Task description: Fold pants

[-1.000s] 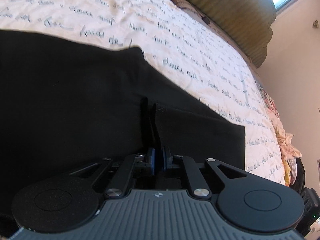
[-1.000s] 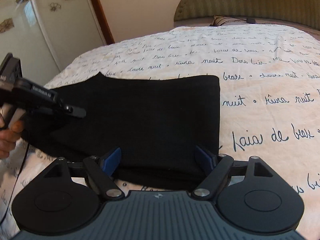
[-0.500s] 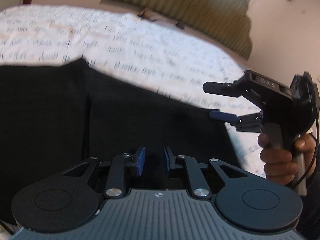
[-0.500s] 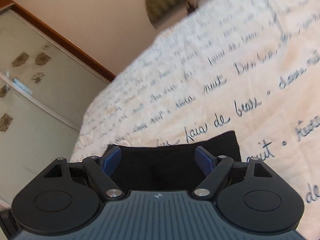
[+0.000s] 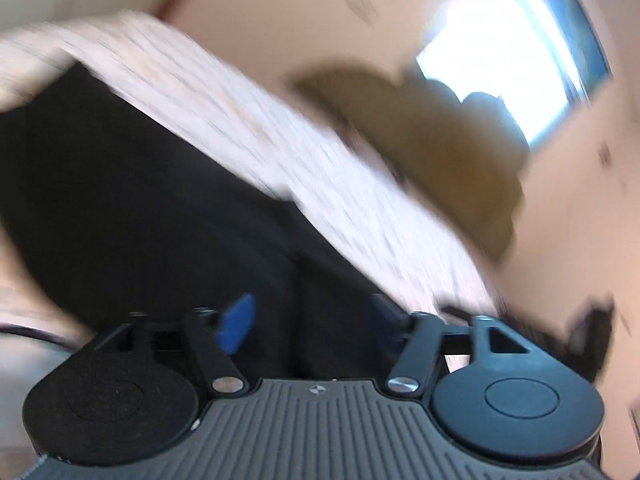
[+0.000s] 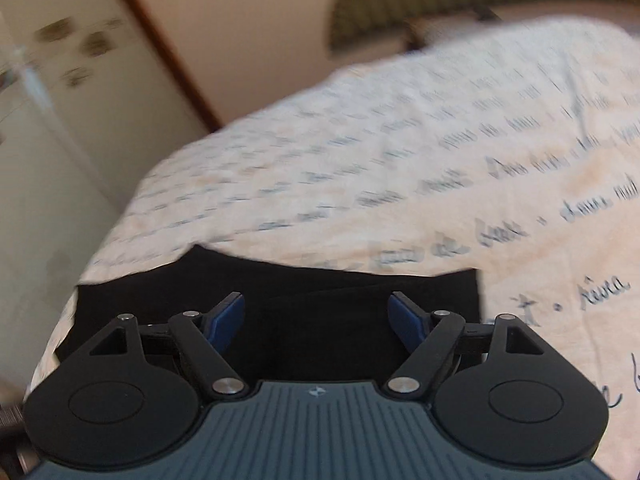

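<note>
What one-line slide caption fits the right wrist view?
Open right tongs above folded black pants lying on a script-printed bedspread.

Black pants (image 6: 280, 292) before my blue-padded fingers (image 6: 228, 316), on a cream bedspread (image 6: 440, 184) with dark cursive script.

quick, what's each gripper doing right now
left gripper: jaws opening, gripping nothing, black pants beyond.
right gripper: open, empty.

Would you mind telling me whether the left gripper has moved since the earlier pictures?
Yes. The left gripper, jaws opening and empty, has backed off the black pants and swung towards the brown headboard.
</note>
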Demonstrator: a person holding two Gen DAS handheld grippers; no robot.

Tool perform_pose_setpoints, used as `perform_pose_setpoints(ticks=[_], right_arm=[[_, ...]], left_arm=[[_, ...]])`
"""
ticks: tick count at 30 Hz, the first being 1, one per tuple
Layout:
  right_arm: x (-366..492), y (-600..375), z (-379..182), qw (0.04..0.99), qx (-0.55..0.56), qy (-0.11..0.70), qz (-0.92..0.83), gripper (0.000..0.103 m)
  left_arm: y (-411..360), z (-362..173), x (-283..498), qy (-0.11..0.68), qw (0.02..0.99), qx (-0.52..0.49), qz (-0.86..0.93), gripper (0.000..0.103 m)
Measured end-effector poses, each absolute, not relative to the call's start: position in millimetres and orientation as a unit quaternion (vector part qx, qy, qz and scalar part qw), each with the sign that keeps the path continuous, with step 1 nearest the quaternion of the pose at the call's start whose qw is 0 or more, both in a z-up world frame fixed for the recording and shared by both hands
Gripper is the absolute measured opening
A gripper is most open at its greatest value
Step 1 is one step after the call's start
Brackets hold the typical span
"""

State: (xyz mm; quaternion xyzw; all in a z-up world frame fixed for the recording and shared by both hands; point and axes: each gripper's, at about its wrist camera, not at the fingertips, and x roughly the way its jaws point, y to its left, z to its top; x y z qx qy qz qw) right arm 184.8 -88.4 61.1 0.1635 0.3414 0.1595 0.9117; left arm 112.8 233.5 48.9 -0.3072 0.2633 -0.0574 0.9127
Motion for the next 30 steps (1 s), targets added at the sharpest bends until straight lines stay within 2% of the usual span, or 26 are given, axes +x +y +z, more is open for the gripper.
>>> perform_pose_setpoints(ticks=[5,8,11,16,18,20,30], right_arm=[[146.6,27.8,64.2,0.928,-0.056,0.285,0.234,0.079],[124.0,99.5,48.1,0.906,-0.187,0.250,0.287,0.079],[110.3,153.5,33.2,0.879,-0.267,0.225,0.323,0.079],[115.9,200.3,26.4,0.864,-0.294,0.217,0.345,0.079],[122.7,213.3,26.8,0.861,-0.294,0.220,0.351,0.079],[131.8,226.8,27.3,0.858,-0.290,0.225,0.358,0.079],[166.8,290.7,20.4,0.878,-0.265,0.209,0.339,0.081]], left_arm=[[318.6,51.1,59.1,0.183,0.915,-0.339,0.117,0.070],[346.6,53.0,38.3,0.150,0.900,-0.313,0.264,0.070],[365.3,50.6,27.3,0.132,0.885,-0.292,0.338,0.072],[385.2,24.8,26.9,0.177,0.878,-0.281,0.345,0.072],[386.4,23.3,21.3,0.168,0.882,-0.286,0.335,0.078],[387.0,19.8,22.8,0.169,0.885,-0.289,0.322,0.089],[383.5,18.0,36.9,0.180,0.893,-0.277,0.307,0.097]])
